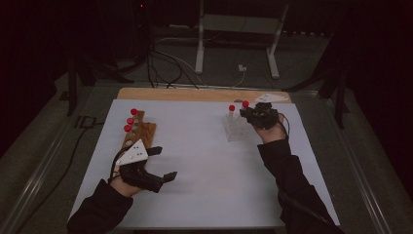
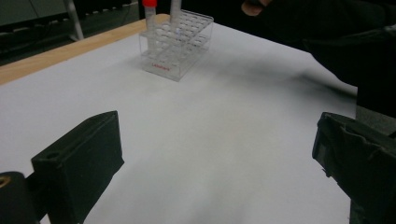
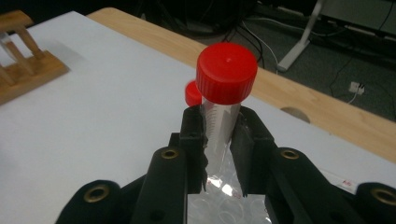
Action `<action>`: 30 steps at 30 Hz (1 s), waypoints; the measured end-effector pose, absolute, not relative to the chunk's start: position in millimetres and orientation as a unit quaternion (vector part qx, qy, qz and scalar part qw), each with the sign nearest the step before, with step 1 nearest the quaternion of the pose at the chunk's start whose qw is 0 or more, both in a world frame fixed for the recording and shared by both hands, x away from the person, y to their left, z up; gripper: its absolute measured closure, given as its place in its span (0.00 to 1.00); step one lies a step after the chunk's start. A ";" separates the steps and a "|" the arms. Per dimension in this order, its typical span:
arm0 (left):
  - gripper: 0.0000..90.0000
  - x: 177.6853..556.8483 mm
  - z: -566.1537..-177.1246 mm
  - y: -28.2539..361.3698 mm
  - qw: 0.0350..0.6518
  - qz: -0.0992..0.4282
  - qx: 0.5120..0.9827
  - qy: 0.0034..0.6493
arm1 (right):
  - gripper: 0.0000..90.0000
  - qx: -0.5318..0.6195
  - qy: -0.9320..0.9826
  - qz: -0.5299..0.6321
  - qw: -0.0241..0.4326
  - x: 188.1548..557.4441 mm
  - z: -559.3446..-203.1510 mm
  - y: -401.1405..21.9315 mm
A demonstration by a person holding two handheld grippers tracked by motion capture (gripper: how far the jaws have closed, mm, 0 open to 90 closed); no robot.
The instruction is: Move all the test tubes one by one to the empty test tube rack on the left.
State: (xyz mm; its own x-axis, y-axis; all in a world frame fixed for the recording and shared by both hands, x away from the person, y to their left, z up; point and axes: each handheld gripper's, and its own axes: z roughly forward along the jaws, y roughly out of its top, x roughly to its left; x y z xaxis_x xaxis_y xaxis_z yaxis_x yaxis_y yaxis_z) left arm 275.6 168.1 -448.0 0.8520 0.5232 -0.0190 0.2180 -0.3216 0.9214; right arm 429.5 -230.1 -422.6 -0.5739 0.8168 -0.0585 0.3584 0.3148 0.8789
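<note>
Looks barely halfway: right gripper (image 3: 218,140) is clenched on a red-capped tube (image 3: 223,100) over the clear rack (image 1: 237,127) near the table's far-right corner, left gripper (image 1: 158,165) released, three tubes waiting in the wooden rack (image 1: 141,132).

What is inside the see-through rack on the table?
The clear rack holds one red-capped tube standing in a corner hole. The right gripper is shut on a second red-capped tube over it. Other holes look empty; the gripper hides that tube's bottom end.
</note>
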 end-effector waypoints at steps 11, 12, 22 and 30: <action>0.03 277.3 -435.6 161.8 0.540 0.143 0.799 0.222 | 0.84 0.344 0.783 0.453 0.251 400.7 -398.6 -224.3; 0.03 277.8 -434.2 161.1 0.541 0.142 0.799 0.220 | 0.84 0.340 0.785 0.453 0.250 397.5 -398.0 -223.2; 0.03 281.4 -428.7 147.6 0.544 0.142 0.800 0.213 | 0.84 0.303 0.812 0.449 0.220 369.0 -413.0 -207.2; 0.03 285.5 -425.0 132.9 0.542 0.138 0.803 0.206 | 0.84 0.280 0.827 0.447 0.195 349.4 -429.1 -195.2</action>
